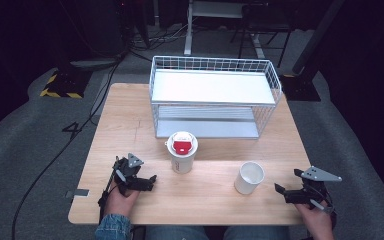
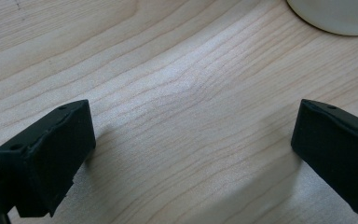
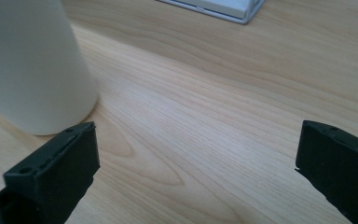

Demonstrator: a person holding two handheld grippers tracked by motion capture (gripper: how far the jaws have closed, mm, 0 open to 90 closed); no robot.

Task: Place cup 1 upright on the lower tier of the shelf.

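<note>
A white paper cup with a red and white lid [image 1: 182,152] stands at the table's middle. To its right stands an open, empty white cup [image 1: 250,177]. My left gripper [image 1: 136,172] rests low at the front left, open, jaws wide apart over bare wood [image 2: 193,126]; a cup's pale base [image 2: 335,16] shows at that view's top right. My right gripper [image 1: 287,181] is at the front right, pointing at the open cup, jaws open [image 3: 196,140]. The open cup's wall [image 3: 32,65] stands just beyond its left jaw, not between the jaws.
A white wire basket [image 1: 215,97] with an upper shelf and an open front stands at the back of the wooden table [image 1: 125,125]; its base corner [image 3: 223,7] shows in the right gripper view. Cables run over the grey floor on the left.
</note>
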